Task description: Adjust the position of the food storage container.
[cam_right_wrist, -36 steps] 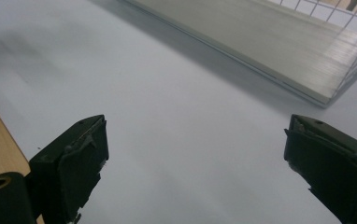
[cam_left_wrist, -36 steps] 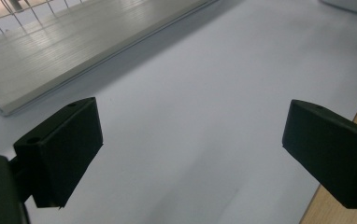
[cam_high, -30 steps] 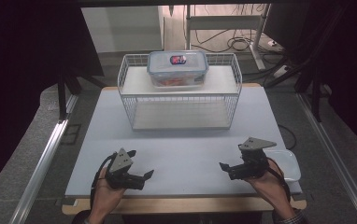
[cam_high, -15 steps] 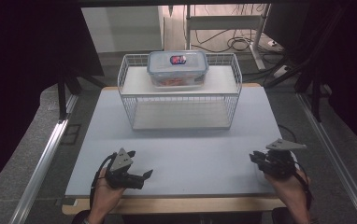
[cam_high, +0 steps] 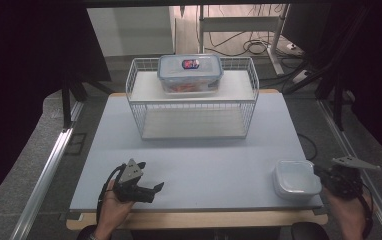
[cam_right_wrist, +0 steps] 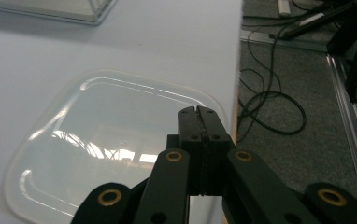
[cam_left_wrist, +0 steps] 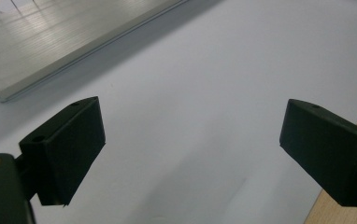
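Observation:
A shallow clear square container (cam_high: 296,178) lies at the table's front right corner; the right gripper view shows it close up as a glossy clear square (cam_right_wrist: 97,144). My right gripper (cam_high: 320,173) is just right of it, past the table edge. Its jaws are shut together (cam_right_wrist: 199,112) above the container's right rim, with nothing between them. My left gripper (cam_high: 155,190) rests low at the front left, open, with bare table between its fingers (cam_left_wrist: 190,154). A clear box with a blue-rimmed lid (cam_high: 190,72) sits on top of a white wire rack (cam_high: 194,107) at the back.
The pale blue table top (cam_high: 204,155) has a wooden front edge. Cables (cam_right_wrist: 270,107) lie on the grey floor right of the table. A metal rail (cam_high: 44,170) runs along the left side. The rack's lower shelf (cam_left_wrist: 50,37) lies ahead of the left gripper.
My right gripper has moved right, from over the table to past its right edge, uncovering the clear container. The left gripper has stayed put.

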